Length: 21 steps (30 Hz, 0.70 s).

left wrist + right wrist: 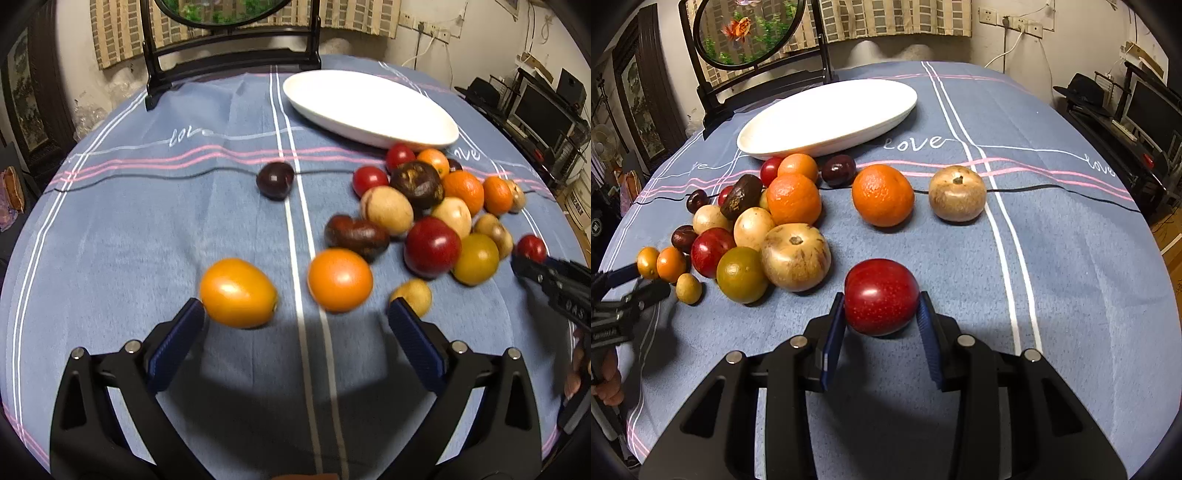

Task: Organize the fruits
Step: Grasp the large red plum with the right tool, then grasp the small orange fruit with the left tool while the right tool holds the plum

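A heap of fruits (428,210) lies on the blue tablecloth, in front of an empty white oval plate (369,107). My left gripper (295,314) is open and empty, just short of a yellow-orange fruit (238,293) and an orange (340,279). My right gripper (881,306) is shut on a red plum (881,296) low over the cloth; it also shows at the right edge of the left wrist view (532,254). The plate (827,118) and the heap (753,229) also show in the right wrist view.
A dark plum (275,180) lies alone on the cloth. An orange (882,195) and a brown round fruit (957,193) sit apart from the heap. A black-framed round screen (750,33) stands behind the plate. Shelves with electronics (539,110) stand to the right.
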### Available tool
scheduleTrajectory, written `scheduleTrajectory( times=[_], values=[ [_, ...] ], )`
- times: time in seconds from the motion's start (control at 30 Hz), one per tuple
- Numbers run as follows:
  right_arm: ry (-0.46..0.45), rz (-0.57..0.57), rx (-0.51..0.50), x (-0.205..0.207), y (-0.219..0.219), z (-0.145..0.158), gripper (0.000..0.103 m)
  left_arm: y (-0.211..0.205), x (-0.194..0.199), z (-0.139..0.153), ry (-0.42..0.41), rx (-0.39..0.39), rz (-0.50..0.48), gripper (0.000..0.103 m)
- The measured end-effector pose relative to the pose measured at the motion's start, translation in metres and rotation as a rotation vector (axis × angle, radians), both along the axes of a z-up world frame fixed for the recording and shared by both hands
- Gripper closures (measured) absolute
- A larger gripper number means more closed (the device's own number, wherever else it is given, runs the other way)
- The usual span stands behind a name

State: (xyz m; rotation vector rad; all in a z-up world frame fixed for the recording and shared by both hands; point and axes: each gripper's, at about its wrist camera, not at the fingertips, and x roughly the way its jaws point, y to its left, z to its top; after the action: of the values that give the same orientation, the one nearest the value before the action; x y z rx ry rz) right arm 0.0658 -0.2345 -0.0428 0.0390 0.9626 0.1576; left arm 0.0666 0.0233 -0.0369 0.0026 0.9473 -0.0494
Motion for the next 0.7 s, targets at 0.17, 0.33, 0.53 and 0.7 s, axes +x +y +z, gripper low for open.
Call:
scheduleTrajectory(
  times=[0.17, 0.33, 0.53, 0.7],
  values=[
    [-0.004, 0.006, -0.003, -0.005, 0.000, 0.001, 0.064, -0.006, 0.011, 0.001, -0.035, 0.063, 0.001, 0.010],
    [-0.007, 0.002, -0.008, -0.004, -0.001, 0.003, 0.064, -0.017, 0.003, 0.011, -0.130, 0.112, -0.033, 0.039],
    [0.000, 0.018, -0.017, -0.005, 0.003, 0.003, 0.064, -0.020, -0.002, 0.014, -0.162, 0.131, -0.064, 0.047],
    [-0.007, 0.020, -0.013, -0.006, 0.005, 0.006, 0.064, -0.029, -0.007, 0.010, -0.155, 0.169, -0.100, 0.031]
  ],
)
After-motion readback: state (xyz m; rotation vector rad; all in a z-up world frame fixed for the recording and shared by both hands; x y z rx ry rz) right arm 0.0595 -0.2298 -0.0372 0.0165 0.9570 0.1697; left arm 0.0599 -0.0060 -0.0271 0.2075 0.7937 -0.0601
